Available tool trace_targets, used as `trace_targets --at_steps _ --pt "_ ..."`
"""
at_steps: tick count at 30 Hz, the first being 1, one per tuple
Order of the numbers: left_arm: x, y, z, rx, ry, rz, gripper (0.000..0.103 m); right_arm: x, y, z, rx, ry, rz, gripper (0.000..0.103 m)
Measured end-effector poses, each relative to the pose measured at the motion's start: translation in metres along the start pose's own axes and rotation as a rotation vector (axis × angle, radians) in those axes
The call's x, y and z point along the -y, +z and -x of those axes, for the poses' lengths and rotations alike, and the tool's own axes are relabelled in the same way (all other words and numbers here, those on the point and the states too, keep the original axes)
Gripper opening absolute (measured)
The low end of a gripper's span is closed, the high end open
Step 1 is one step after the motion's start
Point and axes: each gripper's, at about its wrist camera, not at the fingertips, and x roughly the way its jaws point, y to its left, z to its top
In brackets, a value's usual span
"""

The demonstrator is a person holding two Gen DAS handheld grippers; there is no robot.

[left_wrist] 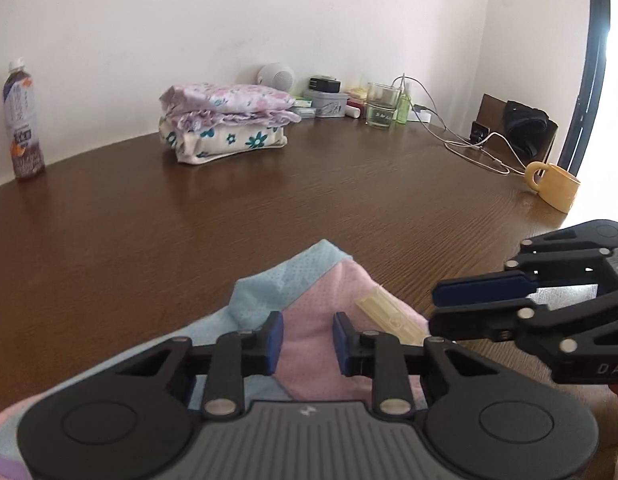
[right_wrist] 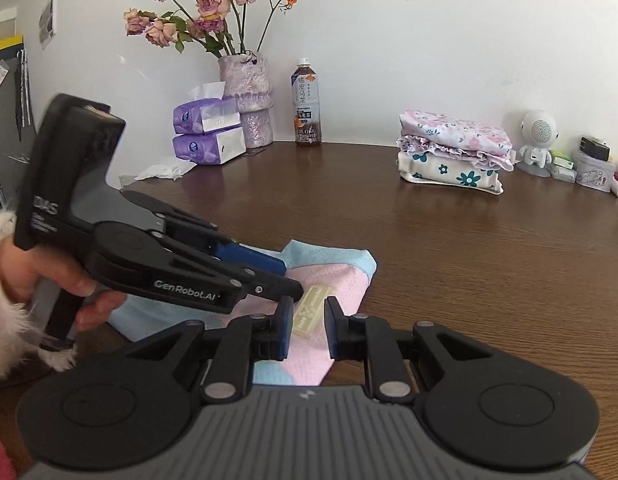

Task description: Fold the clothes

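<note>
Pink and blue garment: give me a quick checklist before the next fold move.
1. Left gripper open over pink and blue garment: ok.
2. Right gripper open, nothing clamped: ok.
3. Cream label lies between the right gripper's fingers: ok.
4. Grippers apart from each other: not ok, they crowd together.
5. Table ahead of the garment bare: ok.
6. Garment's near part flat: cannot tell, hidden.

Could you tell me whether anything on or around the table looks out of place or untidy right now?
Mostly tidy. Oddities: a crumpled white tissue lies loose on the table beside the tissue packs, and the yellow mug sits at the table's right edge. The pink and blue garment is unfolded, with a cream patch showing.
</note>
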Motion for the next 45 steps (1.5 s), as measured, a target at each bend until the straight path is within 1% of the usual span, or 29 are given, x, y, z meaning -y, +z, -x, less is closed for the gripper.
trace_targets --at_steps 2,3,5,6,7,10,12,14,15,17,19,21,24,27,29,30,31,32,33,35,37,39,40,42,45 --pt "-0.002 -0.003 0.014 0.030 -0.008 0.022 0.025 -0.001 -0.003 -0.004 -0.014 0.027 0.009 0.017" --pt "-0.001 -0.004 0.023 0.050 -0.013 0.033 0.027 -0.002 -0.006 -0.007 -0.025 0.037 0.015 0.017" --pt "0.004 -0.008 0.043 0.083 -0.042 0.039 0.032 -0.005 -0.009 -0.011 -0.034 0.044 0.029 0.017" --pt "0.010 -0.011 0.051 0.090 -0.063 0.024 0.035 -0.006 -0.010 -0.012 -0.034 0.047 0.036 0.017" --pt "0.017 -0.014 0.057 0.085 -0.078 0.005 0.035 -0.007 -0.011 -0.013 -0.033 0.051 0.043 0.017" --pt "0.036 -0.025 0.061 0.040 -0.092 -0.058 0.035 -0.004 -0.011 -0.008 -0.014 0.060 0.028 0.017" --pt "0.045 -0.033 0.056 0.010 -0.060 -0.106 0.035 -0.001 -0.011 0.000 0.005 0.064 0.015 0.017" --pt "0.050 -0.039 0.051 -0.011 -0.037 -0.135 0.035 0.004 -0.012 0.012 0.015 0.066 0.021 0.020" --pt "0.051 -0.041 0.049 -0.015 -0.032 -0.142 0.034 0.003 -0.013 0.017 0.008 0.067 0.039 0.026" --pt "0.053 -0.044 0.048 -0.016 -0.020 -0.159 0.034 0.001 -0.015 0.026 -0.012 0.069 0.085 0.031" --pt "0.056 -0.046 0.049 -0.012 -0.004 -0.181 0.033 -0.002 -0.017 0.032 -0.035 0.073 0.129 0.035" --pt "0.060 -0.047 0.051 -0.005 0.012 -0.204 0.033 -0.007 -0.022 0.029 -0.065 0.076 0.161 0.036" --pt "0.065 -0.050 0.054 0.005 0.036 -0.238 0.028 -0.016 -0.028 0.018 -0.101 0.064 0.212 0.036" --pt "0.067 -0.052 0.056 0.014 0.045 -0.244 0.028 -0.021 -0.032 0.011 -0.109 0.038 0.236 0.035" --pt "0.068 -0.052 0.055 0.021 0.056 -0.252 0.028 -0.022 -0.033 0.008 -0.108 0.019 0.235 0.030" --pt "0.069 -0.051 0.054 0.023 0.065 -0.262 0.025 -0.022 -0.032 0.007 -0.107 0.014 0.228 0.027" --pt "0.070 -0.051 0.053 0.024 0.076 -0.272 0.017 -0.022 -0.032 0.006 -0.102 0.008 0.225 0.026" --pt "0.072 -0.052 0.052 0.025 0.089 -0.285 0.012 -0.023 -0.031 0.006 -0.096 0.004 0.224 0.023" --pt "0.074 -0.052 0.051 0.026 0.103 -0.298 0.002 -0.024 -0.031 0.006 -0.088 -0.007 0.225 0.016" --pt "0.078 -0.054 0.052 0.038 0.120 -0.311 0.002 -0.027 -0.030 0.003 -0.079 -0.037 0.222 0.014" --pt "0.080 -0.055 0.055 0.053 0.130 -0.316 0.002 -0.026 -0.031 0.003 -0.076 -0.046 0.214 0.015" --pt "0.081 -0.057 0.057 0.058 0.142 -0.314 0.002 -0.023 -0.032 0.011 -0.072 -0.018 0.205 0.019" --pt "0.081 -0.058 0.058 0.059 0.147 -0.311 0.002 -0.021 -0.032 0.015 -0.070 -0.001 0.201 0.025" --pt "0.079 -0.058 0.058 0.057 0.141 -0.301 0.002 -0.017 -0.032 0.025 -0.070 0.024 0.196 0.026" --pt "0.078 -0.058 0.058 0.056 0.131 -0.287 0.004 -0.011 -0.034 0.032 -0.082 0.023 0.212 0.026"
